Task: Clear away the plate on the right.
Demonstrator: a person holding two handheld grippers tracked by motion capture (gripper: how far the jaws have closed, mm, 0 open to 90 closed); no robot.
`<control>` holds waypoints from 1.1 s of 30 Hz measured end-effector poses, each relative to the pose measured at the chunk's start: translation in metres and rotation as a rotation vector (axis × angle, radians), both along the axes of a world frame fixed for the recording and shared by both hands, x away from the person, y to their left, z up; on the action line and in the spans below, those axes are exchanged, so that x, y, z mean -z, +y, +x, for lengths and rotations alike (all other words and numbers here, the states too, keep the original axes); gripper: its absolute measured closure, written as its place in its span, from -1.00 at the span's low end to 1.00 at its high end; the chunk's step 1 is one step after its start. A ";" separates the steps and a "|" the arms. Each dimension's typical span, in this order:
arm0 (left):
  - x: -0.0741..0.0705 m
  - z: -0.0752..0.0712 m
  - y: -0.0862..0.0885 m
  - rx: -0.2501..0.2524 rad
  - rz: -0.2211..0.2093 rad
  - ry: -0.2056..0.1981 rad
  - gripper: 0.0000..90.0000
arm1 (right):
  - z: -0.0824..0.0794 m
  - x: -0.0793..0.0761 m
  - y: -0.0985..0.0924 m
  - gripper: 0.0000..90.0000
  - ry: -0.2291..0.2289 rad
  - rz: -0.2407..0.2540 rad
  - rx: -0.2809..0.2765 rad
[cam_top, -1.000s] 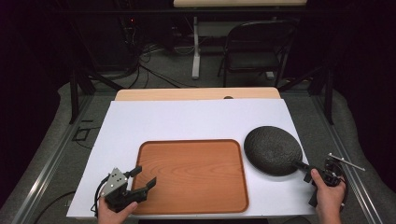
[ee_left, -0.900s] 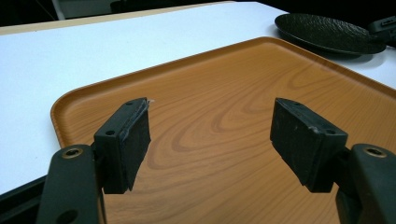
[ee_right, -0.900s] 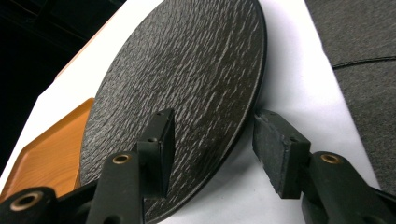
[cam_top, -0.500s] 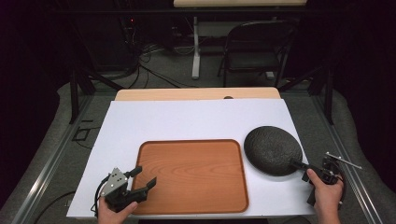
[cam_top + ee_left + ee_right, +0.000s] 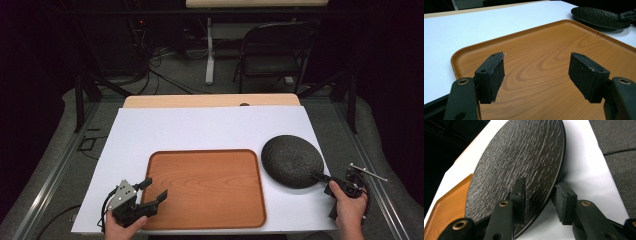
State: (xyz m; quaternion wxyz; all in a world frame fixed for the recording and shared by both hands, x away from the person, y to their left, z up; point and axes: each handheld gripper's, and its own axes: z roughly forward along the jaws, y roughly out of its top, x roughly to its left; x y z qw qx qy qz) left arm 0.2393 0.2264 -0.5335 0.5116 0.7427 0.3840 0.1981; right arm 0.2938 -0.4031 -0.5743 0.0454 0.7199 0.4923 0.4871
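— White table [image 5: 210,127], dark room behind it. Any writing to read?
— None legible. From above, the black plate [image 5: 292,161] sits by the right edge, just beside the wooden tray [image 5: 207,187].
— Grippers?
— The right gripper [image 5: 327,178] has been closing; its own view shows the plate's rim [image 5: 541,202] between the jaws, not yet pinched. The left gripper [image 5: 155,192] gapes wide over the tray's near left corner, empty.

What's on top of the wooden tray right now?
Nothing rests on the wooden tray; its wood-grain surface is bare. The left gripper hangs over its near-left corner. Anything beneath the tray is covered.
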 end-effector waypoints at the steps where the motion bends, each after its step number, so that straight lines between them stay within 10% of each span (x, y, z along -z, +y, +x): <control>1: 0.000 0.000 0.000 0.000 0.000 0.000 -0.35 | 0.000 0.000 0.000 0.45 -0.002 0.001 -0.001; 33: 0.000 0.000 0.001 0.001 0.006 0.002 -0.35 | 0.001 -0.005 -0.004 0.73 0.037 0.134 0.017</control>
